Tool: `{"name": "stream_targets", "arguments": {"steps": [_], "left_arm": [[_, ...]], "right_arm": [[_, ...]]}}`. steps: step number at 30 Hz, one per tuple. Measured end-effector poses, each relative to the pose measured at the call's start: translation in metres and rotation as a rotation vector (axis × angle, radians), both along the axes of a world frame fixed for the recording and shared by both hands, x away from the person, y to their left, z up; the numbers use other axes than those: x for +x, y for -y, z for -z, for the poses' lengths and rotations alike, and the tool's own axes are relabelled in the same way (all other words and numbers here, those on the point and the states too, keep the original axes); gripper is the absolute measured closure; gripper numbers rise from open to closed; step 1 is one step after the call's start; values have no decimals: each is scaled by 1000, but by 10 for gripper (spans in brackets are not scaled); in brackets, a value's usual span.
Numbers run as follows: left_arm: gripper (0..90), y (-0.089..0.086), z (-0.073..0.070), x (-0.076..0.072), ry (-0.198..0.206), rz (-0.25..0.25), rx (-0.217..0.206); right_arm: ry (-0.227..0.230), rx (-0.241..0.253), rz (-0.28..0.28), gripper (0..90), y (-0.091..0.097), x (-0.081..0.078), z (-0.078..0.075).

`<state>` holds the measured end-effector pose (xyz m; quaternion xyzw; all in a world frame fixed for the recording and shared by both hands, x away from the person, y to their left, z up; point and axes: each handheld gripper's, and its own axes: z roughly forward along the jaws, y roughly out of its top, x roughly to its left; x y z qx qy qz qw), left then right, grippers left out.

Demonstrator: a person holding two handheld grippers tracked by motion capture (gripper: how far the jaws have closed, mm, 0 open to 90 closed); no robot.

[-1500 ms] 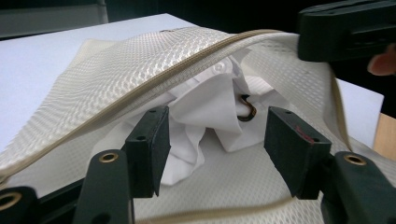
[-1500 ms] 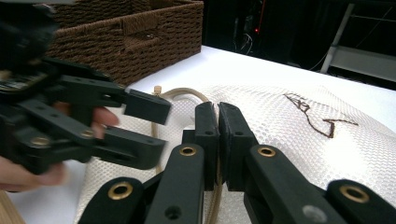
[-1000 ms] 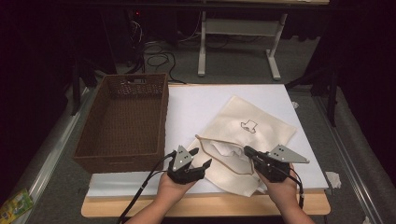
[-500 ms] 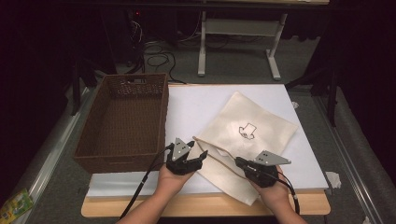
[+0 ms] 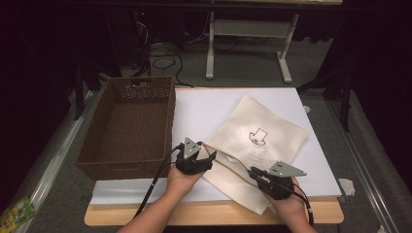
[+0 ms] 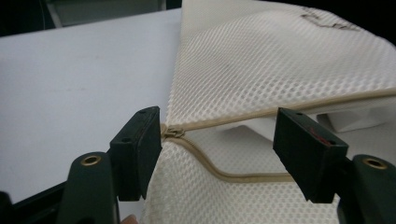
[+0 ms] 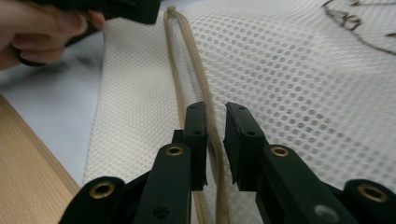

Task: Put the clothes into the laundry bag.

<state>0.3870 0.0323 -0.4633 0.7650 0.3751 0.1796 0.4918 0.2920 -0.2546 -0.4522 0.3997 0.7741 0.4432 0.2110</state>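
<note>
A cream mesh bag (image 5: pixel 262 131) with a small dark drawing lies flat on the white board (image 5: pixel 204 111). Its tan zipper (image 6: pixel 224 175) runs along the near-left edge and gapes a little at the left end. My left gripper (image 5: pixel 212 155) stands open at that corner, its jaws on either side of the zipper's end (image 6: pixel 217 154). My right gripper (image 5: pixel 253 173) sits farther along the same edge. Its jaws are almost together, with the tan zipper (image 7: pixel 187 46) pinched between them (image 7: pixel 215 116). The mesh bag (image 7: pixel 303 70) spreads beyond it.
A brown wicker basket (image 5: pixel 126 170) stands at the left, half on the board, with nothing in it. The wooden table edge (image 5: pixel 194 213) runs just in front of both hands. The hand on the left gripper (image 7: pixel 42 28) appears at the top left of the right gripper view.
My right gripper has slid left along the bag's near edge, closer to the left gripper. The bag's mouth, which gaped wide, has narrowed. The left gripper has shifted only slightly.
</note>
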Motion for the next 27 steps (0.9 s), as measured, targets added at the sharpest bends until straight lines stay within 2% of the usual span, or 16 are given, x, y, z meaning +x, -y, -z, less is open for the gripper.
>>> {"name": "stream_targets", "arguments": {"steps": [3,6,8,9,13,16,21,24,27], "left_arm": [[326,-1,5,7,-21,-27,18],[331,-1,8,11,-42,-34,24],[356,-1,10,13,-58,-35,24],[381,-1,10,14,-73,-30,31],[450,0,10,14,-88,-19,40],[545,1,12,14,-93,-27,62],[697,2,16,13,-100,-30,86],[779,4,17,11,-89,-28,98],[796,4,15,9,-76,-31,90]], "right_arm": [[44,32,33,759,11,-7,-9],[62,72,70,749,23,-12,-16],[73,76,92,737,31,-13,-18],[71,80,111,725,34,-13,-18],[72,77,175,624,44,-13,-18],[72,58,242,501,49,-12,-17],[48,48,325,403,62,-9,-15],[30,39,373,343,73,-6,-12],[10,30,413,309,83,-3,-9]]}}
